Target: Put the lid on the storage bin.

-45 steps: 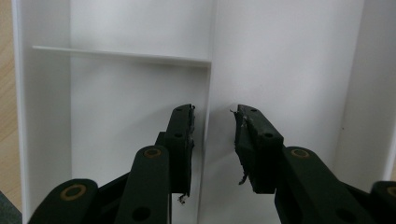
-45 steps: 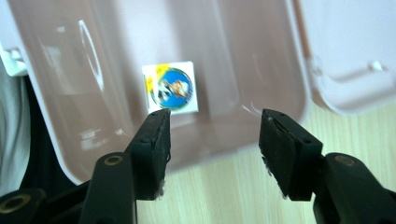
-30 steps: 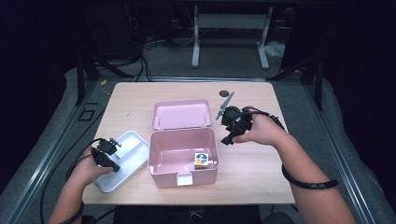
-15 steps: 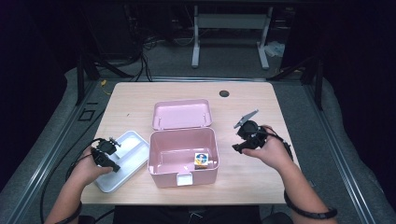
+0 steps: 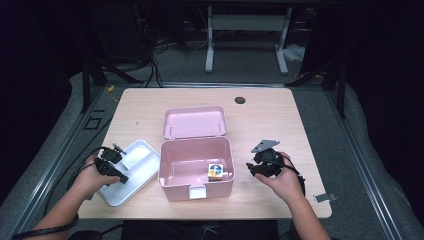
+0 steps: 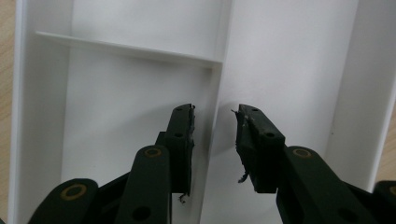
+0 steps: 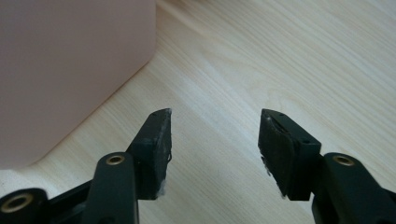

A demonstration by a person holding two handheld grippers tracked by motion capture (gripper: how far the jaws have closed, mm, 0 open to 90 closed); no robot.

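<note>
A pink box stands open at the table's front middle, its lid lying behind it. Inside the box, near its right wall, lies a small orange and white block. Left of the box sits a white divided tray. My left gripper hovers over that tray, open, its jaws straddling the tray's divider with nothing gripped. My right gripper is low over the bare wood just right of the box, open and empty, with the pink box wall at its left.
The wooden table has a dark round hole near its back edge. Metal rails and cables run along the floor on both sides. A desk frame stands beyond the table.
My right gripper has come from the back right of the box down and toward the person, ending low beside the box's right wall. The left gripper has stayed over the tray.
</note>
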